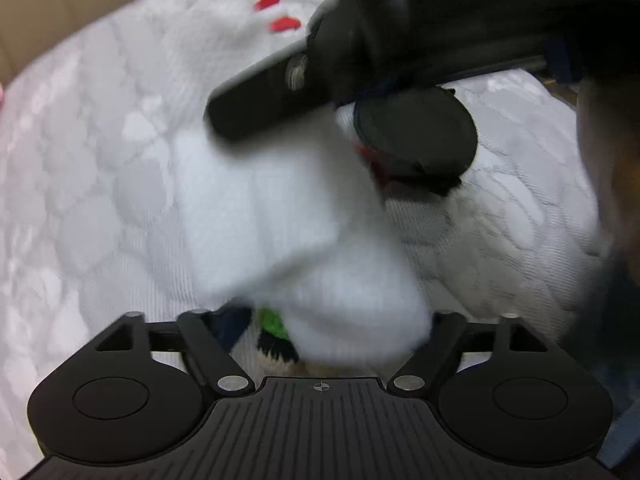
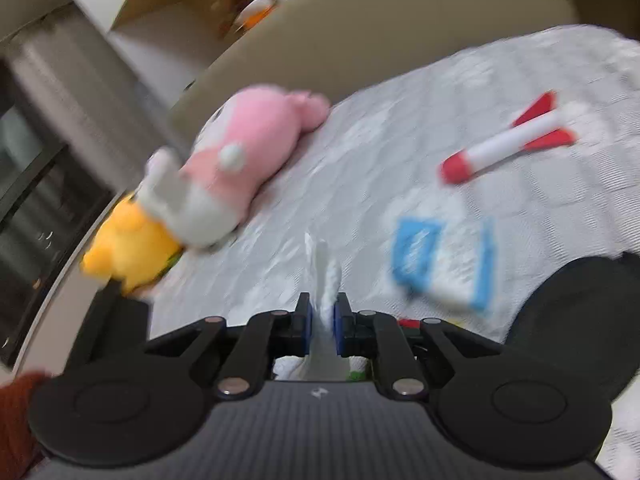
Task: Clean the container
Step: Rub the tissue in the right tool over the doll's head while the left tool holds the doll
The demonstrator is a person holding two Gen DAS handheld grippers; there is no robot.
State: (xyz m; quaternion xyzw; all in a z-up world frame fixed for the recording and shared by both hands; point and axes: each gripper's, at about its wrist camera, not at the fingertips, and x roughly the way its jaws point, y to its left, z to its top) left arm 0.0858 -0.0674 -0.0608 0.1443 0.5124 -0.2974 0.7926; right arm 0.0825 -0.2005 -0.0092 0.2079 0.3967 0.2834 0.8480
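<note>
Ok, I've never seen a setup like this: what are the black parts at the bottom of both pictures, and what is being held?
No robot here: a person holds a two-finger gripper in each hand, each with a wide-angle camera looking along its fingers. One picture is from the left gripper, the other from the right gripper. The surface is a quilted white bed cover. On it lie a pink plush, a yellow plush, a toy rocket and a blue and white packet. The right gripper is shut on a white tissue. The left one's grip is hidden behind blurred white.
</note>
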